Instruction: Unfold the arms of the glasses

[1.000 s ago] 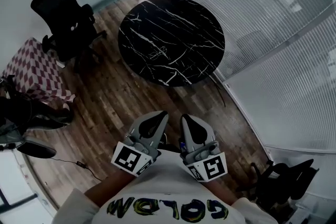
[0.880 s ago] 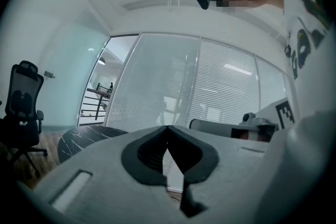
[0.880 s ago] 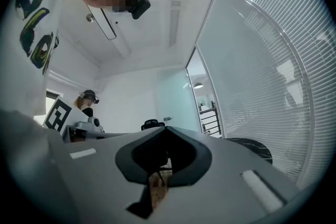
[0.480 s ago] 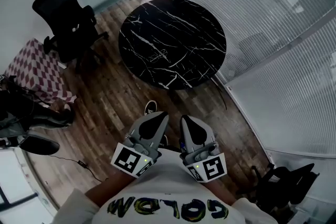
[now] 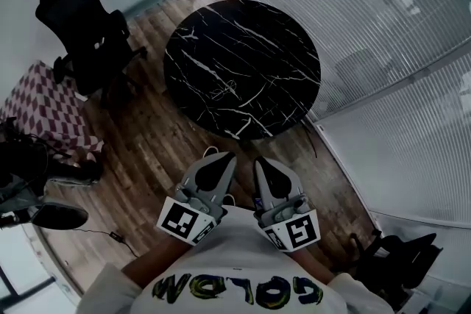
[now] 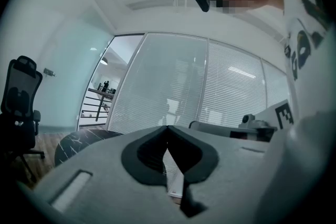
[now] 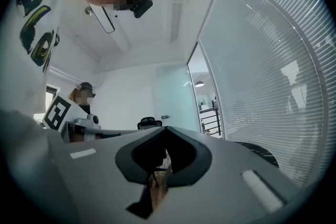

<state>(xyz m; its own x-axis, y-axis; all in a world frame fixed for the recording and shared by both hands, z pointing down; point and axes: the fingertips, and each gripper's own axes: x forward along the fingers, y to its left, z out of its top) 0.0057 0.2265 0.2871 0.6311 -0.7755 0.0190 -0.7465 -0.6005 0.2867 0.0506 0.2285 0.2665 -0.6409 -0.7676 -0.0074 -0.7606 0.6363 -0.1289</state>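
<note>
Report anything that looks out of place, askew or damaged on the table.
Nothing stands out. The glasses lie alone on the round black table, away from its edge; whether they are folded is too small to tell. The left gripper and right gripper are shut and empty, short of the table.

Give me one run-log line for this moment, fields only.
phase: not started | left gripper: shut, empty | right gripper: shut, empty | glasses: on black round table, untouched
</note>
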